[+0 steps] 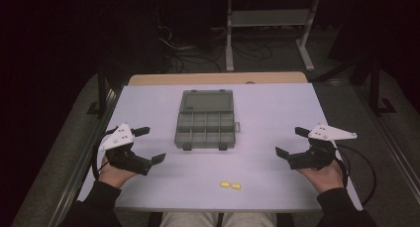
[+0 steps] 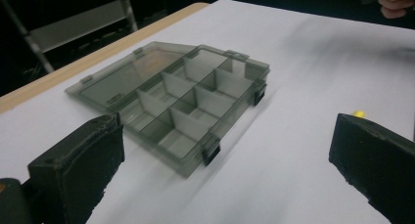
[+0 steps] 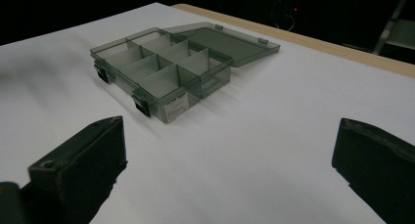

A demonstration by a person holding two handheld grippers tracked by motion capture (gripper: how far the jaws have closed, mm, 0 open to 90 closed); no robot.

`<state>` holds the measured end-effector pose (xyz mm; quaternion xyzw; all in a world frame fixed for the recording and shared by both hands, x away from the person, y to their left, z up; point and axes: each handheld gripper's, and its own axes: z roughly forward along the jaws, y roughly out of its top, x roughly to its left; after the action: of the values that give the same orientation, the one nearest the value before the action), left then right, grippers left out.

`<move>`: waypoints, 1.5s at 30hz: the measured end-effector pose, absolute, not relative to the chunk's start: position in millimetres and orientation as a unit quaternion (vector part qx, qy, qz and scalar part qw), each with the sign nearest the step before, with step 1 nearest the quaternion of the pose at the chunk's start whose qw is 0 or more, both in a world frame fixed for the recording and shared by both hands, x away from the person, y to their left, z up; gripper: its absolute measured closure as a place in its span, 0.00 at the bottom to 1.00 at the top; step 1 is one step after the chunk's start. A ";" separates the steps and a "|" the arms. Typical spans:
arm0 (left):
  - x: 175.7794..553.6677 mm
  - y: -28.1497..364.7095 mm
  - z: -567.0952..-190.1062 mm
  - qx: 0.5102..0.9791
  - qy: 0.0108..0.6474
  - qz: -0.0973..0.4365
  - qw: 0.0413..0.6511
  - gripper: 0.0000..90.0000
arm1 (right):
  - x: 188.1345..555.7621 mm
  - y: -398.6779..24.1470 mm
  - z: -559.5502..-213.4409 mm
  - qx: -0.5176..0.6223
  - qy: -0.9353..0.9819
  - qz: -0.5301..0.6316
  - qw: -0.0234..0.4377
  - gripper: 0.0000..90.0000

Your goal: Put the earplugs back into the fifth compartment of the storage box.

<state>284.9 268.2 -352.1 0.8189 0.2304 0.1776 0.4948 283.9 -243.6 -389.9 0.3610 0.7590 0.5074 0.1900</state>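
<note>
High view: left gripper (image 1: 150, 145) and right gripper (image 1: 289, 141) both spread wide, holding nothing, resting low over the tabletop (image 1: 267, 113). Open compartment box (image 1: 205, 120) sits between them, ahead of both. Two yellow pieces (image 1: 230, 185) lie nearer the person, between the grippers.

Left gripper view: jaws wide apart, box (image 2: 181, 99) ahead, lid flat behind it; yellow piece (image 2: 359, 114) by its right jaw.

Right gripper view: jaws wide, box (image 3: 166, 67) ahead-left.
</note>
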 end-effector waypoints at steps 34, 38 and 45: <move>308.4 162.3 -366.8 0.900 0.115 0.089 0.412 0.00 | 283.6 -236.8 -390.6 0.345 0.773 0.501 0.181 0.00; 308.9 149.8 -374.4 0.906 0.099 0.070 0.404 0.00 | 284.1 -236.5 -390.9 0.345 0.774 0.500 0.181 0.00; 304.7 127.2 -384.6 0.917 0.069 0.047 0.390 0.01 | 283.8 -236.0 -390.9 0.343 0.775 0.500 0.179 0.00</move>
<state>304.7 127.2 -384.6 0.9170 0.0688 0.0473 0.3901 283.8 -236.0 -390.9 0.3433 0.7748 0.4996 0.1794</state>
